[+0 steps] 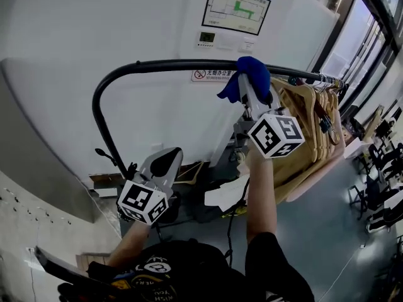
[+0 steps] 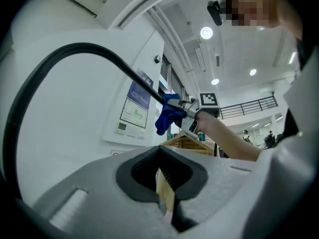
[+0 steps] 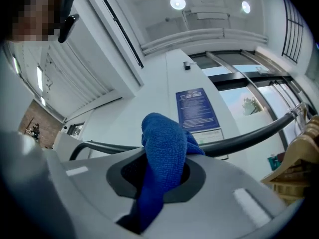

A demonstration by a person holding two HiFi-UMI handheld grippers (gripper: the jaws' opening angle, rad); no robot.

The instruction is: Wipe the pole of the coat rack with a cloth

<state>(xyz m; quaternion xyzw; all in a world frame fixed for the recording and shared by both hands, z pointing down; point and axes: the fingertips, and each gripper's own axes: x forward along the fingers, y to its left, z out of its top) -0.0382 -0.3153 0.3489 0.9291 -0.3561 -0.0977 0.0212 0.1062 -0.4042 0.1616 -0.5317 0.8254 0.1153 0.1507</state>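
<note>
The coat rack's black pole (image 1: 157, 66) curves up from the left and runs right along the white wall. A blue cloth (image 1: 249, 74) is pressed on the top of the pole, with my right gripper (image 1: 250, 88) shut on it. In the right gripper view the cloth (image 3: 164, 148) bulges out between the jaws and touches the pole (image 3: 239, 141). My left gripper (image 1: 167, 161) hangs lower left, apart from the pole, its jaws together with nothing held. In the left gripper view the pole (image 2: 75, 49) arcs overhead towards the cloth (image 2: 167, 116).
Several wooden hangers (image 1: 312, 121) hang close together on the pole just right of the cloth. A notice panel (image 1: 236, 8) is on the wall behind. Chairs (image 1: 378, 187) stand at the far right. Loose items (image 1: 227, 194) lie on the floor under the rack.
</note>
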